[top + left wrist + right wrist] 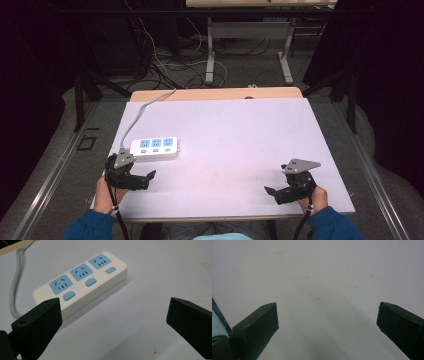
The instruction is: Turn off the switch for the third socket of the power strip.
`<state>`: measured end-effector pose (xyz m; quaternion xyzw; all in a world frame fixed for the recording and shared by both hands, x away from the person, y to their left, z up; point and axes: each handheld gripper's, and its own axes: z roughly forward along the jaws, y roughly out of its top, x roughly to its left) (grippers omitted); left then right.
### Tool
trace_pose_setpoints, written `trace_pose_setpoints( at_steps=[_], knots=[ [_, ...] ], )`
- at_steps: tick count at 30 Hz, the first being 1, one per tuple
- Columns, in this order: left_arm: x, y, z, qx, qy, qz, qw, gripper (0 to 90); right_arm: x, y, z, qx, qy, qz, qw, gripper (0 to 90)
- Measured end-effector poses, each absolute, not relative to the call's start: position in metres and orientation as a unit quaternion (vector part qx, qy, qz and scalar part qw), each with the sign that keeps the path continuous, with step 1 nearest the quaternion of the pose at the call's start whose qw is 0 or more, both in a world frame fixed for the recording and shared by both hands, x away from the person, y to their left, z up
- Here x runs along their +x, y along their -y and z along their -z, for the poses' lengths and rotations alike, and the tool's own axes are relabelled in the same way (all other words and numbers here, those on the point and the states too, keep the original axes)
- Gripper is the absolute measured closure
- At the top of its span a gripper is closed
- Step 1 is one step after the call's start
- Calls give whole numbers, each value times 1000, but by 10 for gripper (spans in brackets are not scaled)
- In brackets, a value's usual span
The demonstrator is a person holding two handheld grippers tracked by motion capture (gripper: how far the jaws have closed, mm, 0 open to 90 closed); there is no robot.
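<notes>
A white power strip [154,148] with three blue sockets and blue switches lies on the left part of the pale table [230,150]; its grey cable [137,117] runs off toward the far edge. In the left gripper view the power strip [82,282] lies just beyond the jaws, slightly to their left. My left gripper [148,178] rests near the table's front left, just in front of the strip, open and holding nothing [113,315]. My right gripper [270,192] sits at the front right, open over bare table [327,317].
The white sheet covers a wooden tabletop whose far edge [215,94] shows. Beyond it stand a desk frame [250,45] and loose cables on the floor [175,65]. Dark drapes flank both sides.
</notes>
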<state>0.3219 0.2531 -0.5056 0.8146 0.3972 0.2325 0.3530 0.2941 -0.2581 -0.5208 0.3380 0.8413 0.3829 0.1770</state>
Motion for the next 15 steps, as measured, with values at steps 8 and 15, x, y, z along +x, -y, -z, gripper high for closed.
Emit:
trace_pose_setpoints(
  at_steps=[8, 15],
  knots=[
    [332, -249, 504, 818, -391, -235, 352, 0, 294, 258, 521, 340, -841, -383, 176, 36],
    [337, -247, 503, 817, -391, -237, 350, 0, 294, 258, 521, 342, -843, -377, 171, 38]
  ],
)
